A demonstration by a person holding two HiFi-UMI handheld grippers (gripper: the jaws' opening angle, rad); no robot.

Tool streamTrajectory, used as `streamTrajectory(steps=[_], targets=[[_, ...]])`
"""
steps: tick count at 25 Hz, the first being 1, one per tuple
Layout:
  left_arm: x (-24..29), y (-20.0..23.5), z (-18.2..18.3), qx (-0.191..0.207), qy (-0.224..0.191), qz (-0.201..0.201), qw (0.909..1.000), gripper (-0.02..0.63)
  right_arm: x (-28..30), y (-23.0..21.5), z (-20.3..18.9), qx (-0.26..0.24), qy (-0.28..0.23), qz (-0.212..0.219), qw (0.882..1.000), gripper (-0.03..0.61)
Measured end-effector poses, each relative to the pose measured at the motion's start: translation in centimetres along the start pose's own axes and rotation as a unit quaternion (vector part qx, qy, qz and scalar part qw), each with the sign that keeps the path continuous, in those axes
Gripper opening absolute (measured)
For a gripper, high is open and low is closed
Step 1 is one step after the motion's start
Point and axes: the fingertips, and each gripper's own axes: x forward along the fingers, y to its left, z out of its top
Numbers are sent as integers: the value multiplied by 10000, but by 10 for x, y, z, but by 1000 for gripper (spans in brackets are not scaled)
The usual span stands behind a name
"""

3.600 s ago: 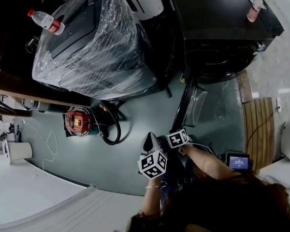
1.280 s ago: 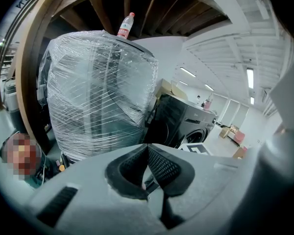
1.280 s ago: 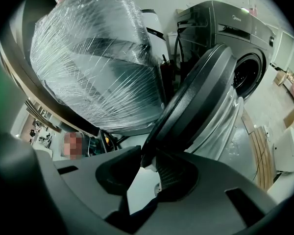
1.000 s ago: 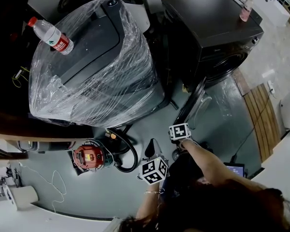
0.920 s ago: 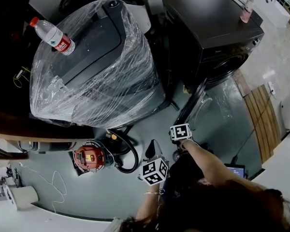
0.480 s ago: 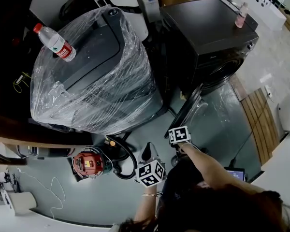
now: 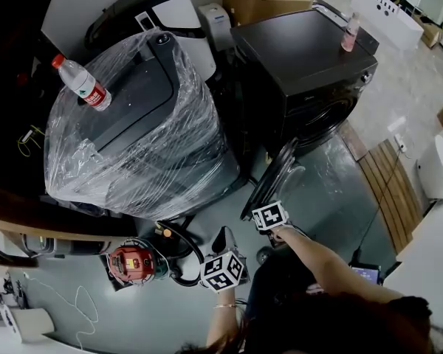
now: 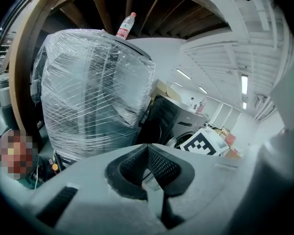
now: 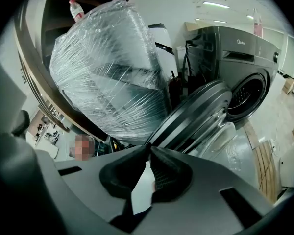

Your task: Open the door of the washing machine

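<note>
Compared with a few seconds ago, the head view shows more of the room, as if the person has drawn back and risen. The door itself has hardly changed its angle, because it was already swung out then. This suggests that the opening is finished and only the retreat is left. At the left, around 10 o'clock in the head view, a water bottle (image 7: 80,81) stands on a plastic-wrapped appliance (image 7: 133,139), and it has no part in the work. The left tool (image 8: 147,148) is low near 6 o'clock. In the left gripper view its jaws are clenched tip to tip with nothing between them, and it touches nothing. The right tool (image 9: 149,148) is just to the right of it. Its jaws are also pressed together and empty, so it has no grip on the door. The door (image 7: 275,179) lies at about 12 o'clock from this tool, very close. In the right gripper view its round rim and glass bulge rise just beyond the jaw tips, but it cannot be told if they touch. The door hangs wide open, nearly edge-on to the head camera. Further right, at about 1 o'clock, stands the dark washing machine (image 7: 310,65). Its drum opening (image 9: 247,97) is uncovered, so the task looks complete as things lie now.
</note>
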Motion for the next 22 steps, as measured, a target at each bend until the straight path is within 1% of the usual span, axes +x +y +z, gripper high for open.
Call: streamTrajectory(steps=[2, 5, 10, 13, 17, 22], targets=[[-1, -7, 2, 98, 40, -63, 9999, 14, -10, -1, 5, -78, -135, 54, 9999, 27], [-3, -16, 8, 261, 18, -33, 9997, 14, -28, -3, 9, -114, -279, 133, 9995, 12], [-6, -38, 15, 267, -136, 74, 9995, 14, -63, -17, 7, -244, -565, 227, 9978, 5], [-12, -59, 15, 301, -223, 123, 9992, 14, -85, -30, 3, -203, -777, 305, 9963, 5], [-17, -91, 13, 444, -322, 61, 9985, 14, -119, -49, -3, -188, -995, 315, 9944, 5], [-26, -132, 7, 598, -391, -4, 9974, 14, -164, -77, -10, -249, -1281, 243, 9911, 3]])
